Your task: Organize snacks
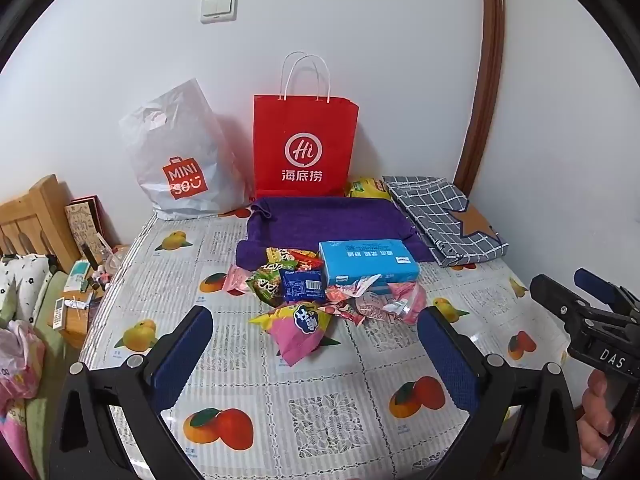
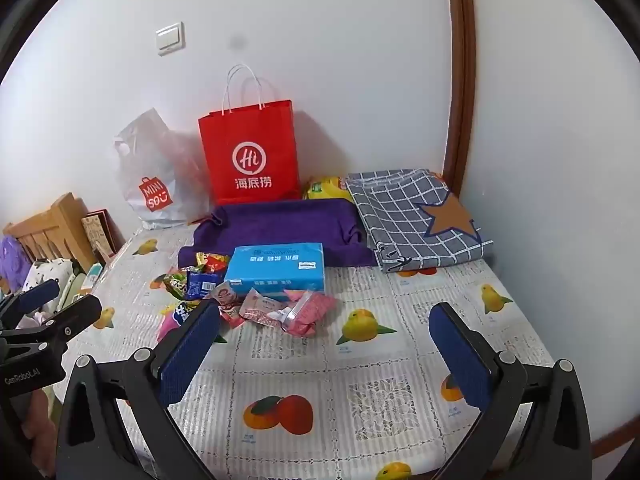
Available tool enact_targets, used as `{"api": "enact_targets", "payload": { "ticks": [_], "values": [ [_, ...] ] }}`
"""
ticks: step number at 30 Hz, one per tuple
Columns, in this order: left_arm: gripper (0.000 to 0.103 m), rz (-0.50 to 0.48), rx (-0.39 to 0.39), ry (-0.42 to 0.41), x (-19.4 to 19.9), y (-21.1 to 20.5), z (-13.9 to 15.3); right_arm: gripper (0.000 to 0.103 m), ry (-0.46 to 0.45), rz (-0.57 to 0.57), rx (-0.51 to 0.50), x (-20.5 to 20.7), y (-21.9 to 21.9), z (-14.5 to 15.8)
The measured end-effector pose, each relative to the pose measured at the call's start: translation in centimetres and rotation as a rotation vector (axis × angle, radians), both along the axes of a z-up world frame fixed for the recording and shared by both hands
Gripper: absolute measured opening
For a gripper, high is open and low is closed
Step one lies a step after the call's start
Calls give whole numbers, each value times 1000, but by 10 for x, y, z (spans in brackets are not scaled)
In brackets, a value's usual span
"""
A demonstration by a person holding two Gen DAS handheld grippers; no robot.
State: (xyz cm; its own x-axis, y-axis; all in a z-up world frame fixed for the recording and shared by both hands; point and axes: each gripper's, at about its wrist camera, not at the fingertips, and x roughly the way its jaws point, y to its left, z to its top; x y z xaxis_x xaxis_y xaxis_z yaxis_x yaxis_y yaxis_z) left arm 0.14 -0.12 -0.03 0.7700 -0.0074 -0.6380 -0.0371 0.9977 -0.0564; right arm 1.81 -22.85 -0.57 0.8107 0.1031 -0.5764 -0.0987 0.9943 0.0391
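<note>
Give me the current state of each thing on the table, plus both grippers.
Left gripper: open, empty, above the table.
Right gripper: open, empty.
Red paper carrier bag: upright against the wall, handles up.
White plastic shopping bag: slumped, standing beside the red bag.
Blue rectangular tissue pack: lying flat.
Loose snack packets: piled, unsorted.
Purple towel: spread flat.
Grey checked cloth: folded.

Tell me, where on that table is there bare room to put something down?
The near part of the table is bare, from the snack pile forward. The right side is free too, in front of the checked cloth. The back is crowded: white bag, red bag, purple towel, blue box.
</note>
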Motion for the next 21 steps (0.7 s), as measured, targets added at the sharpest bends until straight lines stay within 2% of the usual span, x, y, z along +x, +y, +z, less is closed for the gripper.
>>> {"api": "enact_targets", "payload": {
  "ticks": [3,4,7,21],
  "values": [
    [102,-4,23,-3,3,-5,2,103,7,0,8,1,-1,-1],
    [102,3,12,-30,-1,-4,3,103,-2,6,2,-1,0,0],
    [102,0,0,-37,-5,-6,7,103,-13,5,4,-5,2,-1],
    [102,5,-30,-25,-7,5,0,103,-8,-3,15,-7,-1,6]
  ]
}}
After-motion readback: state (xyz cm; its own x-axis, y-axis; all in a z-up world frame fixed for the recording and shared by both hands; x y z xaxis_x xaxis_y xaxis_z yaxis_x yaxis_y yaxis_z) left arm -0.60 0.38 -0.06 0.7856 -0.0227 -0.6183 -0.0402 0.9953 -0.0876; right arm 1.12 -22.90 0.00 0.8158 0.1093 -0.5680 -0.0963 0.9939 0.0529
